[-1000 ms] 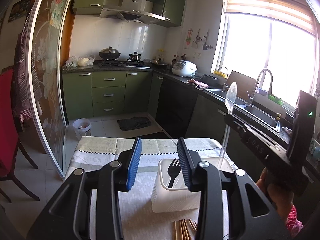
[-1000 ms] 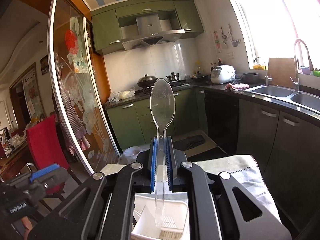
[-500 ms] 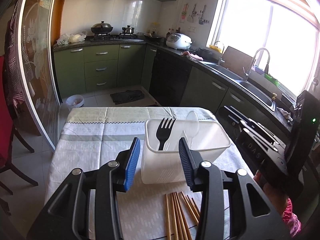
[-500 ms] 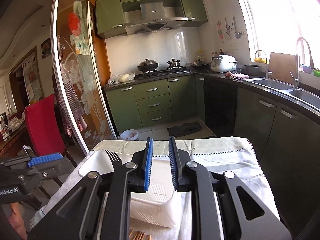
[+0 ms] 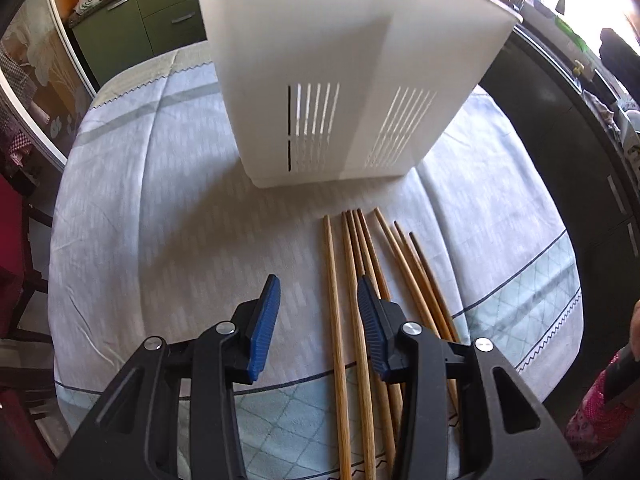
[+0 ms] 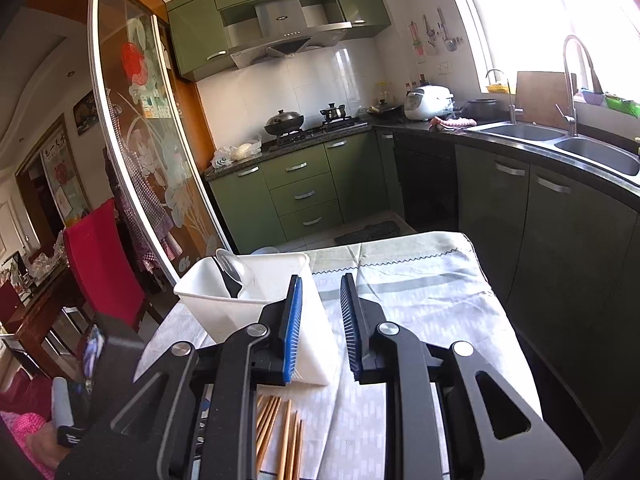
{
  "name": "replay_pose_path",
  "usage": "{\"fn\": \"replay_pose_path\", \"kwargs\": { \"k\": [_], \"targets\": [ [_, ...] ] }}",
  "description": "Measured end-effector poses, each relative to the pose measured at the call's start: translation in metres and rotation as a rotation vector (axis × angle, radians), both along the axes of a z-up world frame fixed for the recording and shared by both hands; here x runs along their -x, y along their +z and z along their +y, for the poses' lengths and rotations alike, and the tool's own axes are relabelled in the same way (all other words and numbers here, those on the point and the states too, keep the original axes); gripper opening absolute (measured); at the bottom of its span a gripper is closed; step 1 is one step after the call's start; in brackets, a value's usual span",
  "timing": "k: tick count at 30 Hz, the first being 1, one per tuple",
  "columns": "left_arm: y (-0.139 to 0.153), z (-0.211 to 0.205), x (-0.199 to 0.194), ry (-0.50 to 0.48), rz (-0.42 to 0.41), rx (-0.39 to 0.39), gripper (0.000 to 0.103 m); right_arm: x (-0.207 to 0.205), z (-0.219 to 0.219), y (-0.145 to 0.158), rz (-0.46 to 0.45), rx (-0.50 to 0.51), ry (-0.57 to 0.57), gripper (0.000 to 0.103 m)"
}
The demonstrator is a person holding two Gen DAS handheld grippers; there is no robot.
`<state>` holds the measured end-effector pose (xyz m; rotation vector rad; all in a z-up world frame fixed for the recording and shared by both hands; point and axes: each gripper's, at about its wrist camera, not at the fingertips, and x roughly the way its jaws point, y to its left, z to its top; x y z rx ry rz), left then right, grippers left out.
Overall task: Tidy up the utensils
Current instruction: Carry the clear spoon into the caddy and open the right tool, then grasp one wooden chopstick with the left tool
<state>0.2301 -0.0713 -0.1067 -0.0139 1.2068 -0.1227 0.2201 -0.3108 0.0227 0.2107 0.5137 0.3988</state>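
Chopsticks (image 5: 352, 320): a loose row of wooden sticks lying flat on the tablecloth (image 5: 160, 208), just in front of the white utensil holder (image 5: 344, 80); tips point toward the holder.
Holder contents: a clear plastic spoon (image 6: 232, 266) and a dark utensil beside it stand inside, seen from the right wrist view.
Left gripper (image 5: 318, 320): pointing steeply down over the sticks, jaws apart and gripping nothing; the two leftmost sticks lie between the pads, untouched.
Right gripper (image 6: 320, 328): empty, jaws opening, aimed level past the holder's corner.
Handling: judged light, stiff and thin; smooth round shafts likely to roll or slip sideways under the pads.
Grasp point: probably mid-shaft, pads closing across the sticks, taking a few together.
Risk: neighbouring sticks may scatter; a hard bump could tip the holder.
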Motion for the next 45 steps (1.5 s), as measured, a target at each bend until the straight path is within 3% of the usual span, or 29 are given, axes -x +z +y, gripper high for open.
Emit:
{"fn": "replay_pose_path", "kwargs": {
  "k": [5,10,16,19,29,32,33,39,45],
  "targets": [
    [-0.018,-0.003,-0.002,0.01,0.067,-0.001,0.039,0.008,-0.016,-0.006,0.021,-0.021,-0.001,0.02],
    [-0.027,-0.003,-0.005,0.026,0.08,-0.019,0.039,0.01,-0.017,-0.008,0.042,-0.035,0.014,0.02],
    [-0.024,-0.011,-0.005,0.024,0.081,-0.025,0.027,0.013,-0.017,-0.008,0.046,-0.046,0.029,0.02],
    [-0.017,-0.005,-0.004,0.034,0.078,-0.008,0.027,0.014,-0.017,-0.006,0.041,-0.05,0.03,0.029],
    [-0.02,-0.001,0.004,0.02,0.092,-0.053,0.019,0.015,-0.008,-0.003,0.051,-0.035,0.052,0.029],
    [-0.02,-0.005,0.003,0.014,0.089,-0.062,0.011,0.015,-0.004,-0.003,0.063,-0.009,0.057,0.029],
    [-0.02,-0.004,0.004,0.012,0.086,-0.065,0.007,0.014,-0.001,-0.004,0.071,0.006,0.064,0.03],
    [-0.014,-0.002,0.003,0.019,0.055,-0.038,0.006,0.008,0.017,-0.024,0.169,0.085,0.123,0.029],
    [0.027,0.018,0.018,0.056,-0.096,-0.023,0.006,-0.004,0.049,-0.072,0.365,0.211,0.231,0.029]
  ]
}}
